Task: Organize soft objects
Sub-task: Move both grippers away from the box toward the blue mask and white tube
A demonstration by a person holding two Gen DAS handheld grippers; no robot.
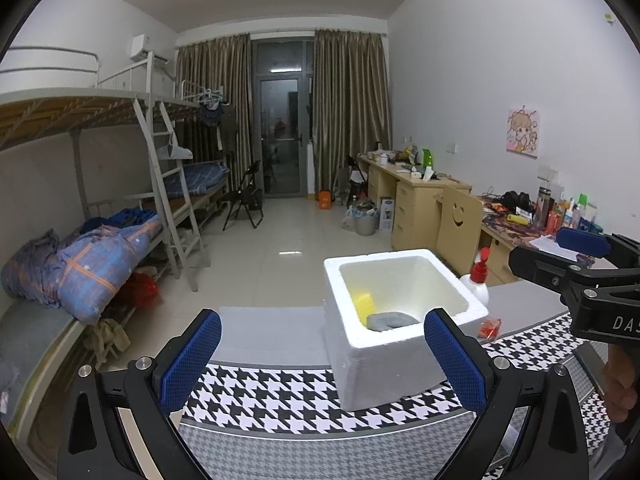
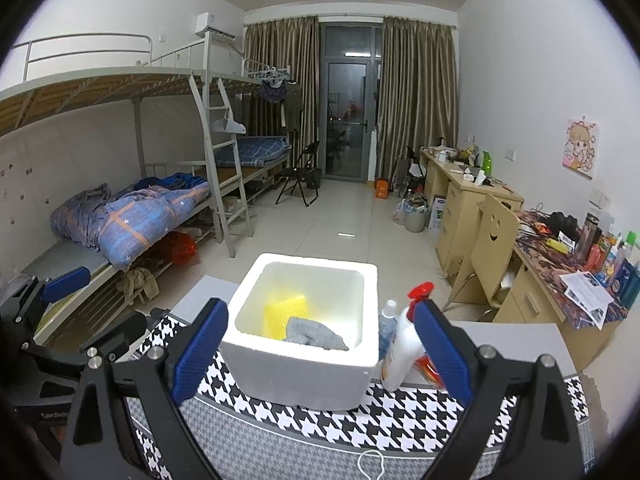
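Your left gripper (image 1: pixel 322 356) and right gripper (image 2: pixel 322 350) hang spread, holding nothing — sponge (image 2: pixel 286 314) and cloth (image 2: pixel 314 334) lie in the box (image 2: pixel 300 376).

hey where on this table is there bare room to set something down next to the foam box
Free: the houndstooth cloth in front of the foam box, and the grey tabletop to its left. Crowded: its right side, where the spray bottle, a small bottle and a red packet sit.

A bunk bed (image 2: pixel 120 92) lines the left wall, a blue checked quilt (image 2: pixel 144 216) heaped on its lower bunk. A black folding chair (image 2: pixel 300 176) stands far off near the brown curtains (image 2: pixel 416 96). Wooden desks (image 2: pixel 460 196) run along the right wall. A white spray bottle (image 2: pixel 404 340) stands on the near houndstooth cloth (image 2: pixel 320 420).
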